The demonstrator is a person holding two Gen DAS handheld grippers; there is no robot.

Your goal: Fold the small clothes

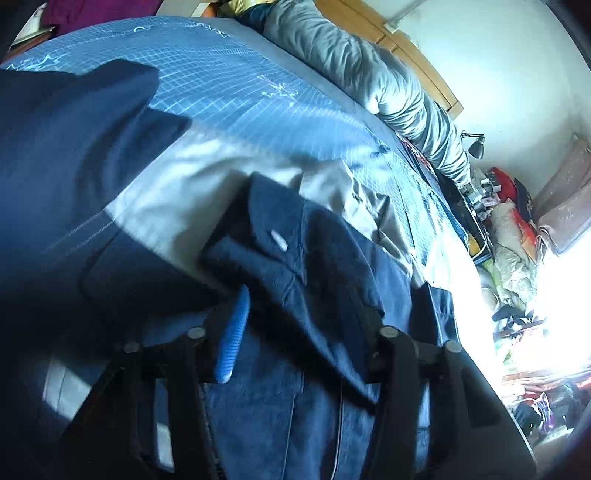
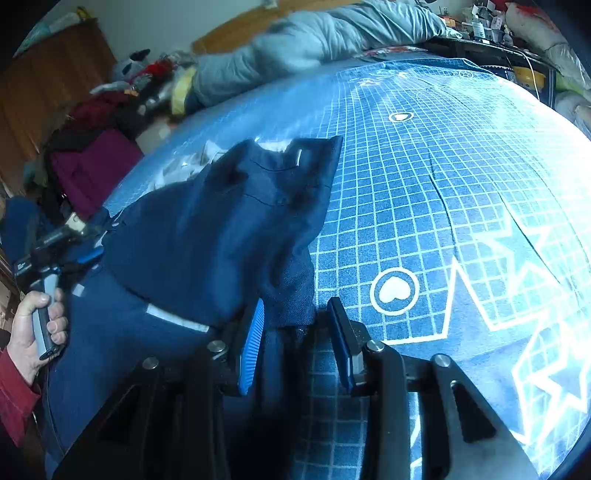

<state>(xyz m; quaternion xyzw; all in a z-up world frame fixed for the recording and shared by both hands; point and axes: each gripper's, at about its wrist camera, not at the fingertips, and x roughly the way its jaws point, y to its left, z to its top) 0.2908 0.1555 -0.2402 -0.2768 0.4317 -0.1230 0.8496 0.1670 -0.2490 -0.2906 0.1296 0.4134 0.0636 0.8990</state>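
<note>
Bed [image 2: 424, 206] with blue grid cover fills both views. Navy garment [image 2: 207, 236] lies at 9 o'clock. Our right gripper [image 2: 295, 332] is partly open, hem between pads, grip unclear. Left gripper [image 1: 306, 325]: cloth-covered, can't tell. No legible writing.

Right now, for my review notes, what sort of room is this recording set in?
Most likely a lived-in bedroom. The navy garment lies on a bed with a blue grid-patterned cover, a grey duvet is bunched by a wooden headboard, and clothes are heaped alongside.
</note>
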